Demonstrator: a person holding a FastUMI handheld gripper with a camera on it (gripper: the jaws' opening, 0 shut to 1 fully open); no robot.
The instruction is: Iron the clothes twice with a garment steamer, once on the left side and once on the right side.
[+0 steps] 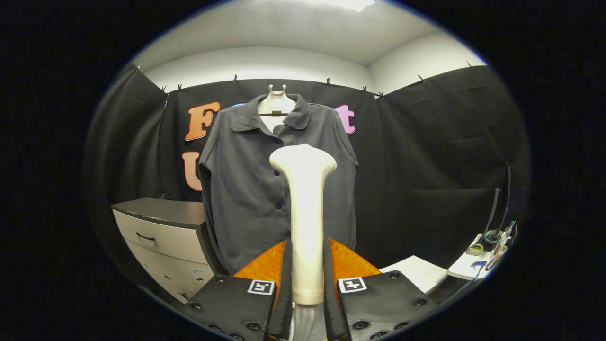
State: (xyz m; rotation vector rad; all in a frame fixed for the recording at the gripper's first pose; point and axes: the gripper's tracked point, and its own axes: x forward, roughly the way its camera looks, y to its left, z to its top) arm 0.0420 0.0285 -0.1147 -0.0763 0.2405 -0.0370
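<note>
Between the fingers at bottom centre, the claw clamps the steamer upright by its handle. Beyond it, mid-frame, hangs the shirt. Best bring the head squarely onto one side, then stroke evenly downward.

Background stuff: lower left of the frame has a drawer cabinet with pale fronts, a dark top and a dark handle on the upper drawer. Lower right, a white counter carries small clutter too tiny to make out. Black cloth wall behind, clipped along its top, white ceiling above.
</note>
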